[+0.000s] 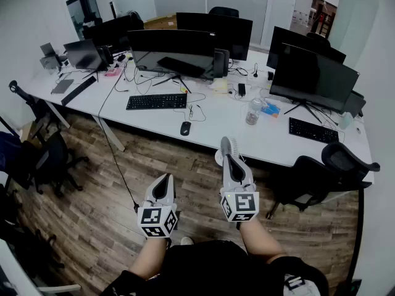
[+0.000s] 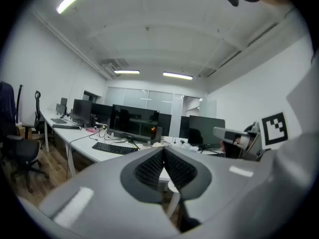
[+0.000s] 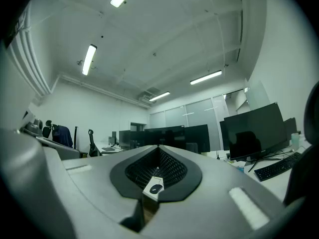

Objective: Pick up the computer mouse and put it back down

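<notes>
The left gripper [image 1: 165, 179] is clenched. In the left gripper view its jaws meet at the tips and nothing is between them. The right gripper [image 1: 228, 142] is clenched too, with the tips together, and it grasps nothing. Lower down a narrow slit stays between its jaws, and through this slit the mouse [image 3: 156, 188] shows, well ahead on the desk [image 1: 216, 121].

Both grippers hang side by side over the wooden floor [image 1: 92, 184], before the front edge of the desk. The right one reaches further toward this edge than the left one.

The mouse lies flat on the desk, near the front edge and apart from both grippers. Behind it, toward the middle of the desk, lies a keyboard [image 1: 156, 101], and behind that stands a monitor [image 1: 173, 51]. A bottle [image 1: 253, 111] stands to the right of the mouse. A chair [image 1: 321, 172] stands at the front edge, further to the right.
</notes>
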`<control>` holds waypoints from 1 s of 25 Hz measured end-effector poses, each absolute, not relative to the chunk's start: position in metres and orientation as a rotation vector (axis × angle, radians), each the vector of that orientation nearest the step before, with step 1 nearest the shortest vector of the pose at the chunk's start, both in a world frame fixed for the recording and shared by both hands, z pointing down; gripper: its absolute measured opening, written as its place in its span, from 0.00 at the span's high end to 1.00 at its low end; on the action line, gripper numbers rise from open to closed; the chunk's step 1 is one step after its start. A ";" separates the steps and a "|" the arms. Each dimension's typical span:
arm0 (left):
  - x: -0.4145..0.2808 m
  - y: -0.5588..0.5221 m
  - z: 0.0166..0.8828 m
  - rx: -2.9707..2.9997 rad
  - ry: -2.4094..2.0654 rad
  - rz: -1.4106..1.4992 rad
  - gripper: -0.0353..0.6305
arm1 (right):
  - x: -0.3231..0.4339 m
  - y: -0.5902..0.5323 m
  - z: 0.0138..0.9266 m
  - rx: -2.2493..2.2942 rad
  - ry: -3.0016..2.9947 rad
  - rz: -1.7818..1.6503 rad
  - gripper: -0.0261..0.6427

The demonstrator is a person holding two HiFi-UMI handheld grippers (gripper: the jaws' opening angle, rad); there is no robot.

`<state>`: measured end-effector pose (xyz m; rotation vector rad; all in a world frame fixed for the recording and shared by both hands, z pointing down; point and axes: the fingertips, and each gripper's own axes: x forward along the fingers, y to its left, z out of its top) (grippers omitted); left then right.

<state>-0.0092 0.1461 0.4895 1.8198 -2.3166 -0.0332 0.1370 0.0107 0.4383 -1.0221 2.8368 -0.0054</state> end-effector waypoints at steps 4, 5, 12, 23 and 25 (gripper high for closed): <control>-0.010 0.155 0.484 1.818 -2.314 -0.056 0.87 | 0.141 0.018 0.431 -1.020 2.810 0.007 0.96; -0.010 0.155 0.481 1.825 -2.317 -0.055 0.87 | 0.141 0.019 0.429 -1.025 2.803 0.006 0.96; -0.028 0.166 0.471 1.835 -2.340 -0.060 0.87 | 0.134 0.025 0.420 -1.054 2.755 0.012 0.97; -0.062 0.172 0.459 1.951 -2.303 -0.054 0.87 | 0.096 0.052 0.414 -1.133 2.727 0.084 0.97; -0.072 0.174 0.461 1.966 -2.290 -0.070 0.87 | 0.093 0.058 0.415 -1.172 2.713 0.103 0.97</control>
